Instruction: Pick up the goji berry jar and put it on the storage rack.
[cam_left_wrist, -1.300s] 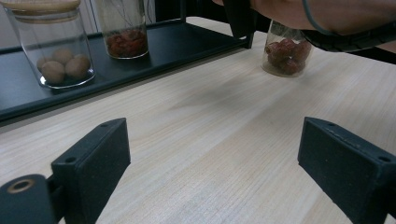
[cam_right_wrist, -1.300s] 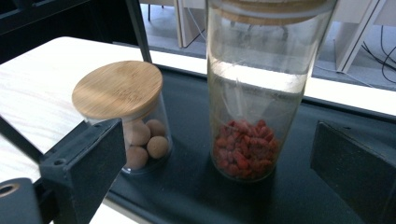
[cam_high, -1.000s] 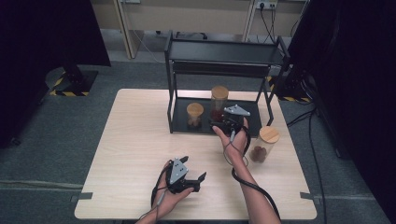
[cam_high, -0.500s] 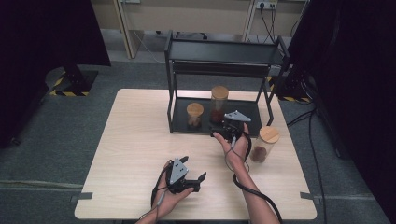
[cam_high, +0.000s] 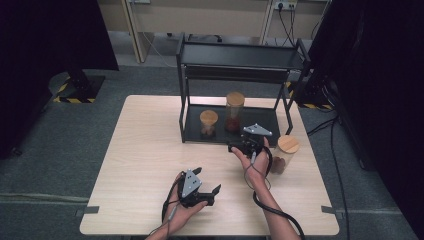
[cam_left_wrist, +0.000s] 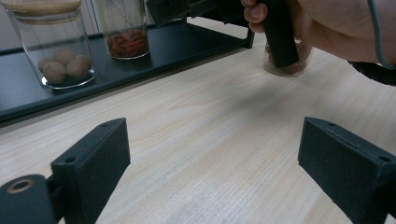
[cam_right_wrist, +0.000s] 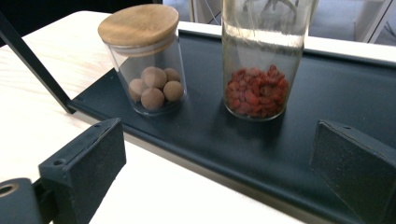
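A short wooden-lidded jar of brown balls (cam_high: 208, 123) (cam_right_wrist: 148, 70) (cam_left_wrist: 56, 46) and a tall jar of red bits (cam_high: 234, 111) (cam_right_wrist: 259, 65) (cam_left_wrist: 125, 29) stand on the black rack's lower shelf (cam_high: 265, 120) (cam_right_wrist: 299, 154). A third lidded jar (cam_high: 286, 152) (cam_left_wrist: 286, 69) stands on the table right of the rack. My right gripper (cam_high: 235, 147) (cam_right_wrist: 219, 172) (cam_left_wrist: 187, 8) hovers open at the shelf's front edge, facing both jars, with nothing between its jaws. My left gripper (cam_high: 207, 181) (cam_left_wrist: 212, 177) rests open near the table's front, its jaws over bare wood.
The rack's upper shelf (cam_high: 242, 55) overhangs the jars, with thin posts at its corners. The light wooden table (cam_high: 145, 145) has free room on its left half. Cables trail from both grippers across the front of the table.
My right gripper has drawn back from the shelf toward the person and sunk slightly. The left gripper has not moved.
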